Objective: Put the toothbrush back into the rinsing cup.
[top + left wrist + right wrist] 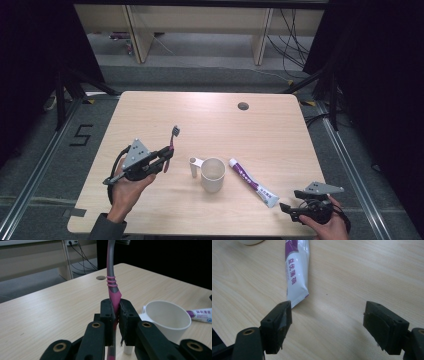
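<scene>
Left gripper [161,159] near the desk's [150,110] left edge, jaws clamped tight on a pink-and-grey toothbrush [171,145], handle pinched, bristle end pointing up toward the far edge; white cup [212,174] stands mid-desk, closer to the near edge, handle to its left; purple-and-white toothpaste tube [252,182] lies flat just right of the cup, crimped end toward the near-right corner; right gripper [327,322] at the near-right corner, jaws wide apart, holding nothing, left jaw just short of the tube's crimped end.
</scene>
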